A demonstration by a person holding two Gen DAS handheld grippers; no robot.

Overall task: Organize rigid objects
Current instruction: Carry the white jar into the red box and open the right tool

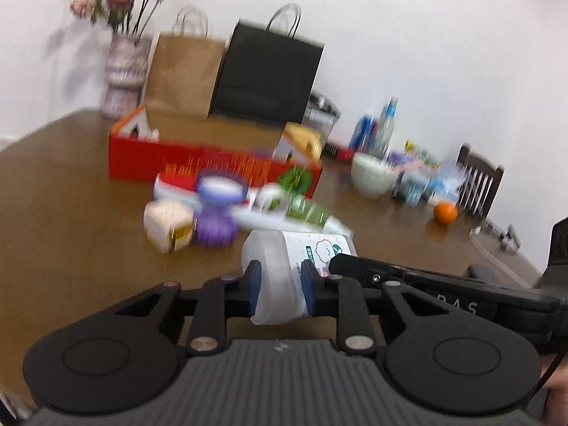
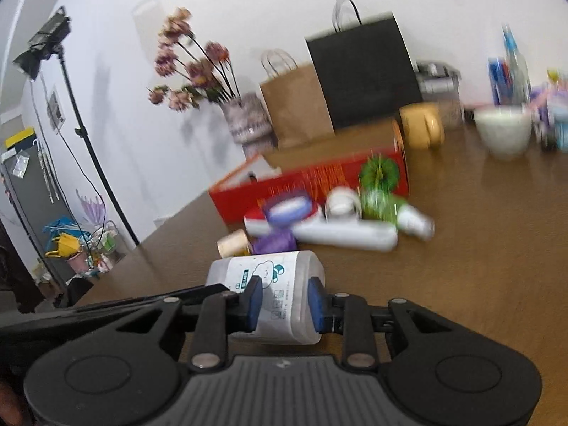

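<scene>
White plastic bottle lies sideways over the table, near the red box. Left gripper and right gripper both clamp its body. Looks light, rigid, slick; hold mid-body.

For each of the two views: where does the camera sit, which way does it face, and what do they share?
Left wrist: behind the left tongs, facing the red box and paper bags; right tongs enter at right.
Right wrist: behind the right tongs, facing the same box and flowers; left tongs enter at left.
Shared: the white bottle, gripped by both.
</scene>
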